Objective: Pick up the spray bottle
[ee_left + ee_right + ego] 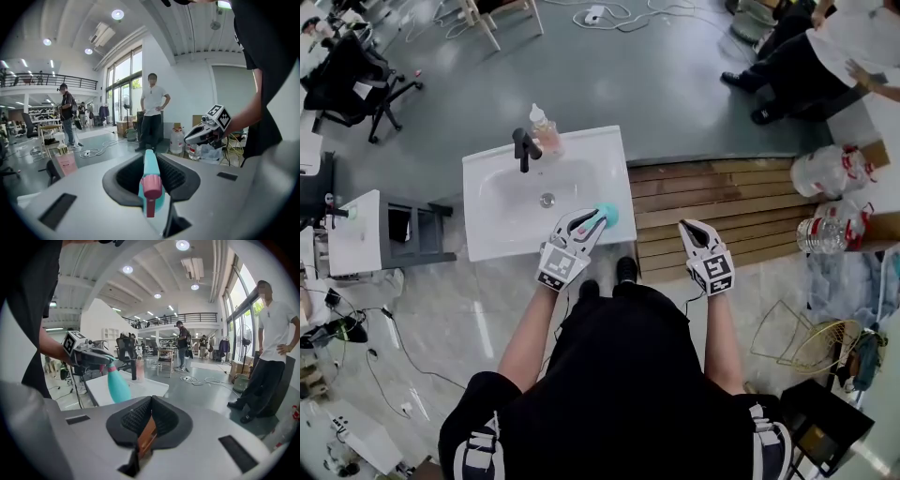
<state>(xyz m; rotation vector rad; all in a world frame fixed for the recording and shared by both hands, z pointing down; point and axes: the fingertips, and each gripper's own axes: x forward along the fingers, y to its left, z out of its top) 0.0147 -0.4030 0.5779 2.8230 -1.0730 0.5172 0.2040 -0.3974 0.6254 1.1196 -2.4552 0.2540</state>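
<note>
Between the left gripper's [592, 221] jaws the teal spray bottle [151, 180] is clamped by its neck, at the near corner of the white sink [487, 164]. Right gripper [694, 229] has its jaws together, empty. The faucet [523, 147] stands well apart.

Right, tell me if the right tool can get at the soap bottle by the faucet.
Probably yes: the right tool hangs empty beside the sink, with open air between it and the soap bottle, though its jaws are together.
</note>
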